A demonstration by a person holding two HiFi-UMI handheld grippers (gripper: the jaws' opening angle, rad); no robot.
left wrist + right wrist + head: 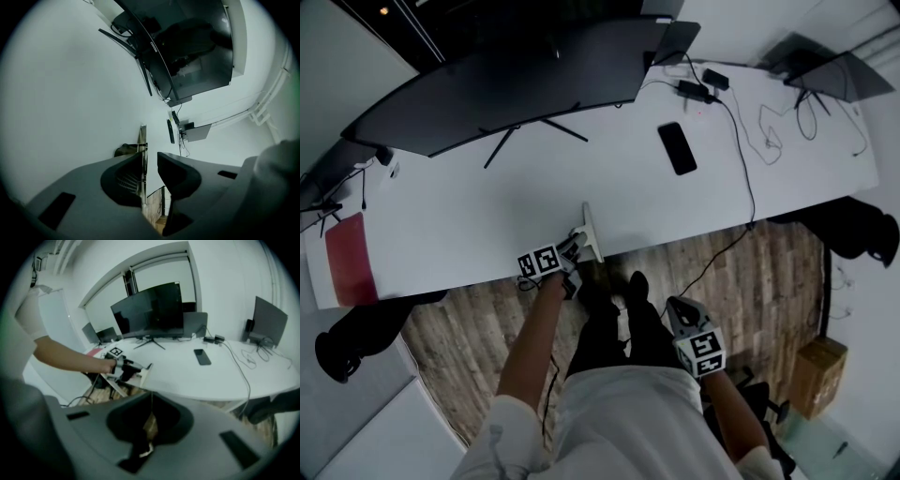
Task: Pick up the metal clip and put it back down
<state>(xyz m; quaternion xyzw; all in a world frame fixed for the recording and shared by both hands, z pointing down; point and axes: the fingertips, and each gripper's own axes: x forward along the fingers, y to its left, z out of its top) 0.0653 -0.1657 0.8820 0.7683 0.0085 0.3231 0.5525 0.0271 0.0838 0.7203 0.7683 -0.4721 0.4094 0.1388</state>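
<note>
Left gripper (575, 246), at the near edge of the white table (469, 216): I read its jaws as parted, with a clear gap between them. The metal clip (592, 232) stands in that gap, close along the jaw at 9 o'clock in the left gripper view. Whether that pad touches the clip I cannot tell; the other pad is plainly clear of it. In the head view the clip sits at the table edge as a pale narrow strip running toward 12 o'clock from the jaw tips. Right gripper (676, 307): clenched on nothing, its jaws meeting in a thin seam. It is held off the table above the wooden floor (722, 262), at 4 o'clock from the clip. A black phone (677, 148) lies flat at 1 o'clock from the clip, well apart. A dark curved monitor (516, 84) stands at 11 o'clock.
</note>
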